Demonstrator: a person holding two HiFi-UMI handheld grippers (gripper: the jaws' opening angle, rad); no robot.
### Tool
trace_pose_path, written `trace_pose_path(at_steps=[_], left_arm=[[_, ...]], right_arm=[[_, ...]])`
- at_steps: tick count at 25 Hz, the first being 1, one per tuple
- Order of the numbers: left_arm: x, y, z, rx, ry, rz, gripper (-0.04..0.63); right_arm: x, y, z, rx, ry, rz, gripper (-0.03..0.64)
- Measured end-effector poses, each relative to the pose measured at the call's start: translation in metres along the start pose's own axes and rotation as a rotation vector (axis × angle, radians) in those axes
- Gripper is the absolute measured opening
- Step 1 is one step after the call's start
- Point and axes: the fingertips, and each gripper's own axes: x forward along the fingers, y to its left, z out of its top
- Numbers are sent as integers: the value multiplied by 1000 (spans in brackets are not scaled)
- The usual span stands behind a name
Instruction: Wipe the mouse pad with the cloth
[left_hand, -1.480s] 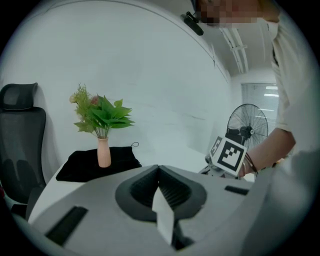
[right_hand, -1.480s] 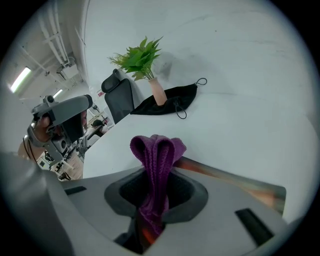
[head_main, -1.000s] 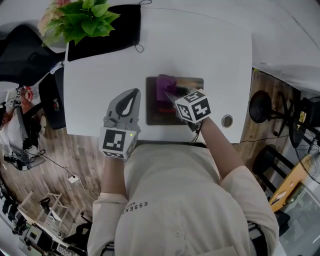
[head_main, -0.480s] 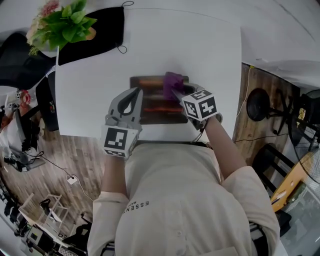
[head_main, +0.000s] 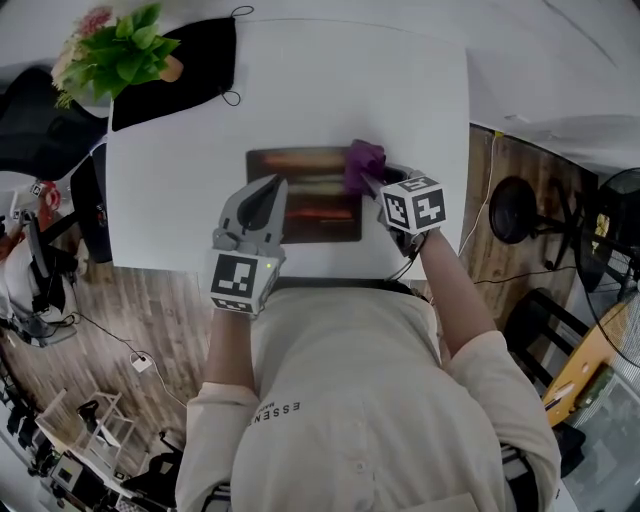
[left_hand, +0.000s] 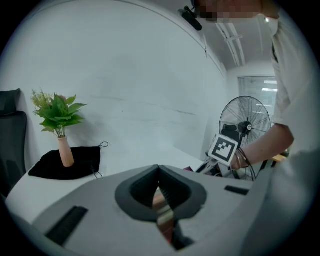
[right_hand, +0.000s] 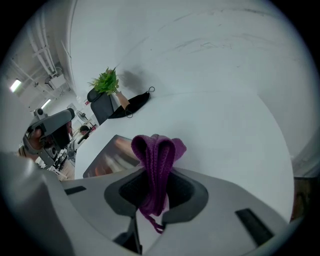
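Purple cloth (right_hand: 157, 150), pinched by right hand-held gripper (right_hand: 159, 176)

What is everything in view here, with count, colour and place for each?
table: one, white, middle of the head view
mouse pad: one, dark with orange-red print, near the table's front edge
cloth: one, purple, bunched at the mouse pad's right end
plant in a vase: one, green leaves, pale pink vase, table's far left corner
fabric mat: one, black, under the vase
fan: one, black, on the floor to the right
chair: one, black, left of the table
left gripper: grey, jaws together, over the mouse pad's left part
right gripper: grey, jaws shut on the cloth
shirt: cream, bottom of the head view
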Motion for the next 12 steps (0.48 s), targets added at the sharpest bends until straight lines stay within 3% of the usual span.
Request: trace_pose_path(at_steps=[6, 12], left_arm=[[-14, -2, -1, 15, -2, -3, 2], [-37, 18, -3, 28, -14, -24, 2]], right_arm=[[-17, -14, -4, 27, 1, -82, 91], [-21, 31, 9, 31, -51, -48, 91]])
